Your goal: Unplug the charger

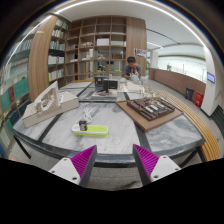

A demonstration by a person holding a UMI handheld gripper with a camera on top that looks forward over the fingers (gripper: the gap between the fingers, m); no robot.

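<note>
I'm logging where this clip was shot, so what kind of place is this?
Probably a library or a study space: tall bookshelves line the back wall, a person sits at a desk, and models rest on the big table. The open gripper hangs over the table.

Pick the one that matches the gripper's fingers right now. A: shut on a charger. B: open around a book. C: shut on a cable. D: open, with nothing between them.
D: the gripper hangs open above the table, its two pink pads apart with only bare tabletop showing between them.

Gripper (115, 163) open, fingers apart, empty
</note>
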